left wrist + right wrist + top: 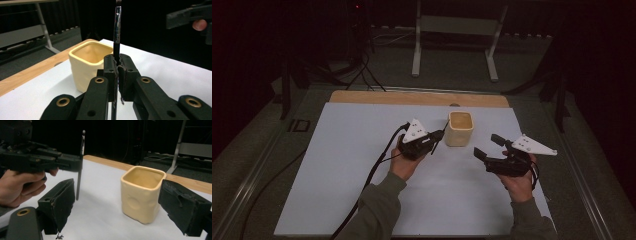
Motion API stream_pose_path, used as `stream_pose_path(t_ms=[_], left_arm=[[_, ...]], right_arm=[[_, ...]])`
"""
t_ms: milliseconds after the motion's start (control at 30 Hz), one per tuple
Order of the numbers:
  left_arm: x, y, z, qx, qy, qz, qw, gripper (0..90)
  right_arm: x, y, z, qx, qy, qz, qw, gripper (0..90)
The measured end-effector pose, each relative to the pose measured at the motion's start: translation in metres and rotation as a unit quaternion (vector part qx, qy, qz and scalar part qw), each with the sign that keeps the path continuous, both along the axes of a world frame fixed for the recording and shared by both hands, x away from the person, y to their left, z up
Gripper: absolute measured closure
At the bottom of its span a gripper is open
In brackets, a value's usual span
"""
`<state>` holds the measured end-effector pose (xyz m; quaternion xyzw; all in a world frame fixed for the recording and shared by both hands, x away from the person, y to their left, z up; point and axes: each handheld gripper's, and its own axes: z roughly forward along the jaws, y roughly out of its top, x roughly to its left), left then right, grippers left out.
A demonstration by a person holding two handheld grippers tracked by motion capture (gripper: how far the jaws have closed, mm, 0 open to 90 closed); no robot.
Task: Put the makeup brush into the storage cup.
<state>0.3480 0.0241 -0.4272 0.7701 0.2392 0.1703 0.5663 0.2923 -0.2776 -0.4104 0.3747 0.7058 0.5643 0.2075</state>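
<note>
Left gripper view: a thin black brush with a silver metal ferrule [117, 27] stands upright, clamped between the left gripper's [117, 65] two black jaws, which are pressed together on its dark handle. The handle runs down through the jaws and shows again below them, and the brush's top end leaves the frame at the upper edge. Just behind and to the left of the jaws stands a cream-yellow, square ceramic cup with rounded corners [87, 63], upright and open at the top. It rests on a white sheet covering the table [170, 72], near the sheet's far edge, where a strip of bare wooden tabletop [30, 75] shows.

In the high view the left gripper [437, 136] is just left of the cup [460, 128], with the brush [443, 129] a thin dark line beside the cup's left wall; I cannot tell whether they touch. The right gripper [489, 146] is held to the right of the cup and nearer the person, well apart from it, its jaws spread wide with nothing between them.

In the right gripper view the cup [142, 193] stands between and beyond the two parted jaws, and the brush [80, 165] hangs upright from the left gripper [79, 163] above the sheet [100, 195].
</note>
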Motion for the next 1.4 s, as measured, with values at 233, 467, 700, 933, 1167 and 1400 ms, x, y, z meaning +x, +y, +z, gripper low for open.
stream_pose_path(t_ms=[233, 467, 700, 933, 1167, 1400], left_arm=[[-0.003, -0.004, -0.001, -0.009, 0.003, -0.017, 0.9998, 86.5], [-0.006, -0.008, 0.0, -0.021, 0.003, -0.034, 0.9992, 86.5], [-0.008, -0.01, 0.0, -0.038, 0.007, -0.045, 0.9983, 86.5], [-0.011, -0.014, -0.001, -0.044, 0.011, -0.058, 0.9973, 86.4], [-0.014, -0.017, 0.0, -0.046, 0.01, -0.066, 0.9967, 86.4], [-0.016, -0.02, 0.0, -0.049, 0.009, -0.073, 0.9961, 86.4]], right_arm=[[0.006, 0.009, 0.003, 0.007, -0.002, 0.011, 0.9999, 14.1], [0.012, 0.017, 0.005, 0.017, 0.0, 0.032, 0.9994, 15.9], [0.016, 0.024, 0.008, 0.022, -0.001, 0.049, 0.9986, 18.7], [0.02, 0.032, 0.012, 0.022, -0.001, 0.061, 0.9979, 23.4], [0.021, 0.037, 0.014, 0.025, -0.007, 0.077, 0.9967, 32.6], [0.024, 0.041, 0.015, 0.031, -0.008, 0.095, 0.9949, 47.6]])
